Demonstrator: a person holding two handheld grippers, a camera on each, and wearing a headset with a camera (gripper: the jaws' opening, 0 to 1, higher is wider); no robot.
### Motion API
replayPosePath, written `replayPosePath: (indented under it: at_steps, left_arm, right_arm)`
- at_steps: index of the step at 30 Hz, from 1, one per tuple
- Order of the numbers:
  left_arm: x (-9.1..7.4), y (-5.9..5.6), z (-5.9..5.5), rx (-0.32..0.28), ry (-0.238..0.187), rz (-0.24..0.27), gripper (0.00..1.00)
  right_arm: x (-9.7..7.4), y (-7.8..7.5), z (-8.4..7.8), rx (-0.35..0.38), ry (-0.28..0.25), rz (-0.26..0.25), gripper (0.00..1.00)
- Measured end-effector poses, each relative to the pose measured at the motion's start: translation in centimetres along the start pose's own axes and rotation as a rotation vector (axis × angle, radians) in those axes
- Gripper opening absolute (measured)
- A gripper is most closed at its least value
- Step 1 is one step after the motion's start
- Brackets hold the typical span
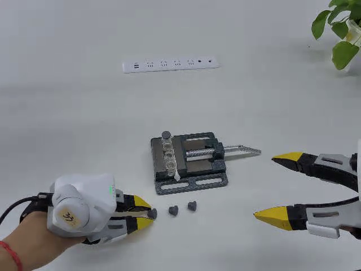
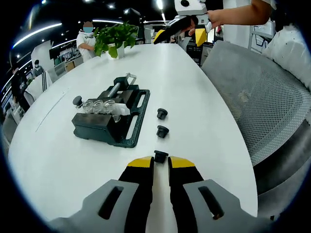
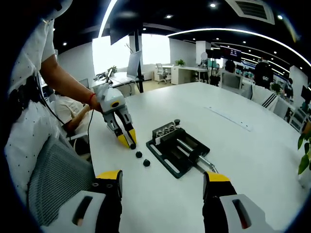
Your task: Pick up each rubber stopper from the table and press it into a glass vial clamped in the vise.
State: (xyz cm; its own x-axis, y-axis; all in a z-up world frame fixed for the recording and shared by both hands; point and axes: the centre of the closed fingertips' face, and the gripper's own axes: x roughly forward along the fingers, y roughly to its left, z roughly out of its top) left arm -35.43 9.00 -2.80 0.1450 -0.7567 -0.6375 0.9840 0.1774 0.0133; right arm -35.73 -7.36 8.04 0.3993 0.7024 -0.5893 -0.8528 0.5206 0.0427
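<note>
A dark vise (image 1: 194, 165) at mid-table clamps a row of glass vials (image 1: 168, 155); the farthest vial carries a grey stopper (image 1: 166, 135). Three rubber stoppers lie in front of it. My left gripper (image 1: 148, 213) is shut on the leftmost stopper (image 1: 153, 213), which sits on the table between the yellow tips (image 2: 161, 157). The other two stoppers (image 1: 173, 210) (image 1: 192, 206) lie loose to its right, also seen as stoppers (image 2: 162, 131) (image 2: 162, 113). My right gripper (image 1: 276, 186) hovers wide open to the right of the vise (image 3: 177, 145), holding nothing.
A white power strip (image 1: 170, 64) lies at the back of the table. A potted plant (image 1: 341, 31) stands at the far right corner. A grey mesh chair (image 2: 257, 92) is beside the table edge. The vise handle (image 1: 242, 149) sticks out rightward.
</note>
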Motion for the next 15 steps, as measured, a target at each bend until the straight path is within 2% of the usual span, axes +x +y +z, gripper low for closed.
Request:
replayPosePath:
  at_steps: [15]
  left_arm:
    - [-0.02,-0.03,0.26,0.004,0.001,0.001,0.05]
  right_arm:
    - [-0.05,-0.19,-0.22,0.007,-0.001,0.002,0.65]
